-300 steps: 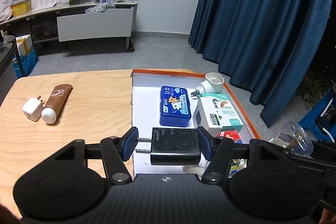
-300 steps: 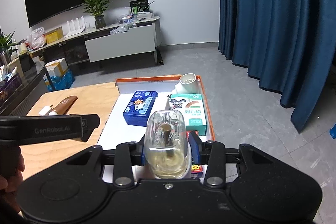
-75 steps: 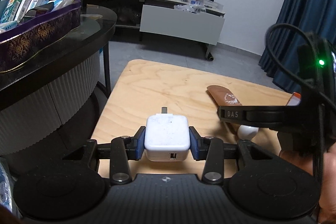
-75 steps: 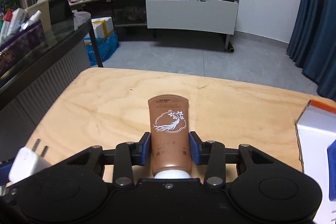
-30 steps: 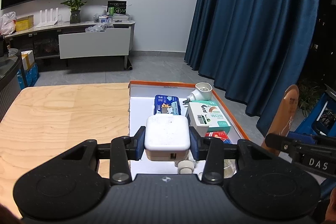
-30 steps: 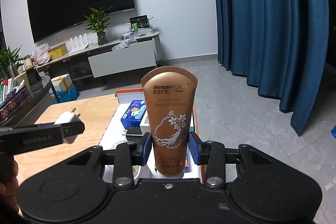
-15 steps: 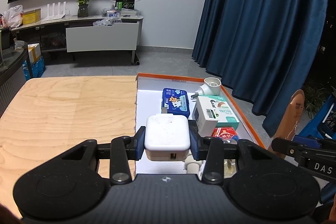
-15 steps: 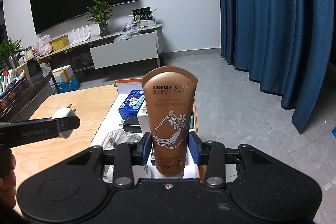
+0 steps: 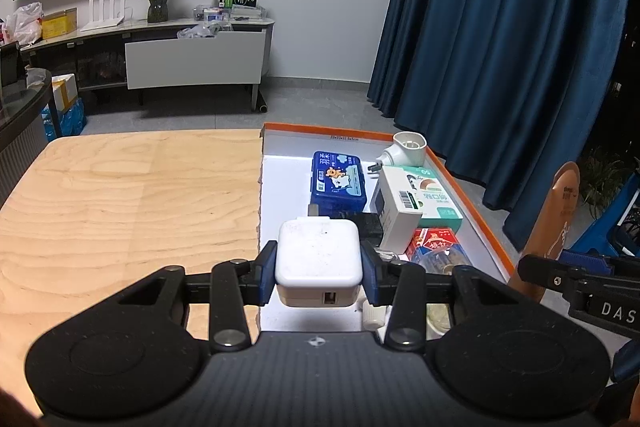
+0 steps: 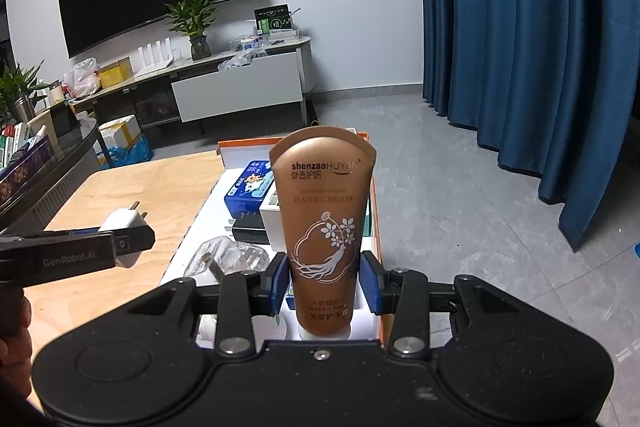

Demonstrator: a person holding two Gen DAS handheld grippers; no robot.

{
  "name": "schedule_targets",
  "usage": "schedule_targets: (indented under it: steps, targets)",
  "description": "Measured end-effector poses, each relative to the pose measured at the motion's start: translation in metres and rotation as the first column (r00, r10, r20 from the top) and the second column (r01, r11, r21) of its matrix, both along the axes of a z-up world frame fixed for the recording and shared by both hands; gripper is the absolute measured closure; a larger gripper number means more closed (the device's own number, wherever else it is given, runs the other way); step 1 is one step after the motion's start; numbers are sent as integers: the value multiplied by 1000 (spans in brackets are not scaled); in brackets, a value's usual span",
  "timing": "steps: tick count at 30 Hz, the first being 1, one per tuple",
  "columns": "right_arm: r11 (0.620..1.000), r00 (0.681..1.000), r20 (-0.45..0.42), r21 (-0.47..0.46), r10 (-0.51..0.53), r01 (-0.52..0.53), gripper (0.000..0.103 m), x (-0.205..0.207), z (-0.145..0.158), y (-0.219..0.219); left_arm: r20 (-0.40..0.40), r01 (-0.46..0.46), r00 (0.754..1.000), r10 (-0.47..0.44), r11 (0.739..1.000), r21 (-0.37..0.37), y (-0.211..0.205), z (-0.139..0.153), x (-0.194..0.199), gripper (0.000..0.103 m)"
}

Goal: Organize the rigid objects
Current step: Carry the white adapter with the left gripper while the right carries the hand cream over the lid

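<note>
My left gripper [image 9: 319, 273] is shut on a white USB charger [image 9: 319, 255] and holds it over the near end of the white tray with an orange rim [image 9: 476, 199]. My right gripper [image 10: 323, 285] is shut on a brown hand cream tube [image 10: 323, 211], held upright, cap down, over the tray's near right part. The tube also shows at the right of the left wrist view [image 9: 554, 223]. The charger shows at the left of the right wrist view [image 10: 122, 227]. In the tray lie a blue tin [image 9: 338, 181], a white and green box [image 9: 416, 205], a black charger [image 9: 366, 225], a white plug adapter [image 9: 404, 151], a red pack [image 9: 432, 241] and a clear bottle [image 10: 228, 257].
The wooden table [image 9: 120, 207] lies left of the tray. Blue curtains [image 9: 500, 47] hang to the right. A white cabinet [image 9: 196, 61] with a plant stands at the far wall. A dark round counter [image 10: 44, 167] stands at the left.
Both grippers have moved slightly closer over the tray, each still holding its object. The charger now covers more of the tray's near end.
</note>
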State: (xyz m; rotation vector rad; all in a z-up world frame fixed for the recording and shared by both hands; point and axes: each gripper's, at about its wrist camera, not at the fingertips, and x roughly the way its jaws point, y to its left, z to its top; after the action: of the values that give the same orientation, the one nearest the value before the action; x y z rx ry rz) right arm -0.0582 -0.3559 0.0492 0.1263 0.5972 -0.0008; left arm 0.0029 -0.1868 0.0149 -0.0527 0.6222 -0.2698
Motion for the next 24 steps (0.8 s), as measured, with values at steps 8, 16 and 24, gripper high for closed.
schedule_targets:
  steps: [8, 16, 24]
  targets:
    - [1000, 1000, -13, -8, 9, -10, 56, 5, -1, 0, -10, 1, 1000, -1, 1000, 5, 1, -2, 2, 61]
    - [1000, 1000, -18, -19, 14, -14, 56, 7, -2, 2, -12, 3, 1000, -3, 1000, 6, 0, -3, 2, 61]
    - [999, 999, -25, -23, 21, -22, 56, 8, -3, 4, -9, 7, 1000, -7, 1000, 7, -1, -3, 3, 61]
